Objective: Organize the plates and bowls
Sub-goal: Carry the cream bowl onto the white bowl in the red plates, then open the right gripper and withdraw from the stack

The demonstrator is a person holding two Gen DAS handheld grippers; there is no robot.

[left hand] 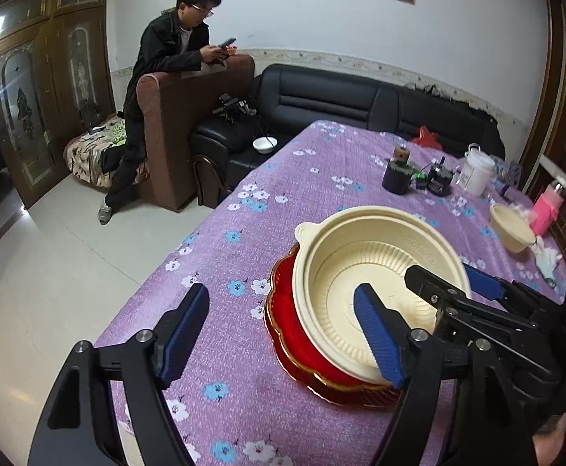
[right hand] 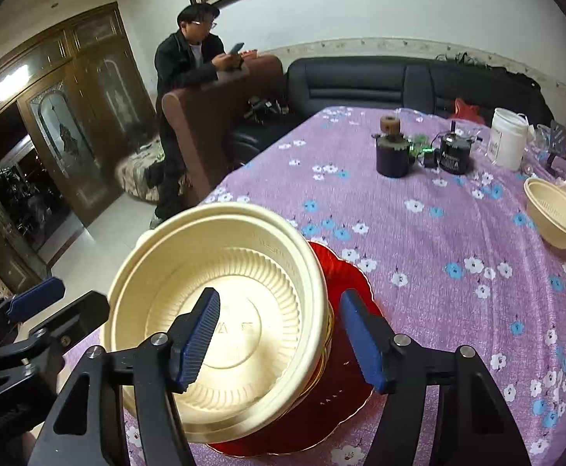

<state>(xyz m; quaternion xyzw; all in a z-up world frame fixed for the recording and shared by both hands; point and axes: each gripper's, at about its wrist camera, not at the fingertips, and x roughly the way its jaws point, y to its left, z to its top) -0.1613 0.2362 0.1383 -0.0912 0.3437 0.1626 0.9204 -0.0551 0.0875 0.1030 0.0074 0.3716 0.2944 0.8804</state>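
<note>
Both tongs, left [left hand: 283, 334] and right [right hand: 281, 338], tilt downward, jaws apart, straddling the cream bowl's [right hand: 220, 310] rim.

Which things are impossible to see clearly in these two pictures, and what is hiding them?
- Red plate: in the right wrist view the large cream bowl covers most of it; how many plates are stacked is unclear.
- Small cream bowl: its inside is out of sight in the left wrist view because of the low angle.
- White container: label print too small to read.
- Embossed letters on the large bowl's inner wall: too small.
</note>
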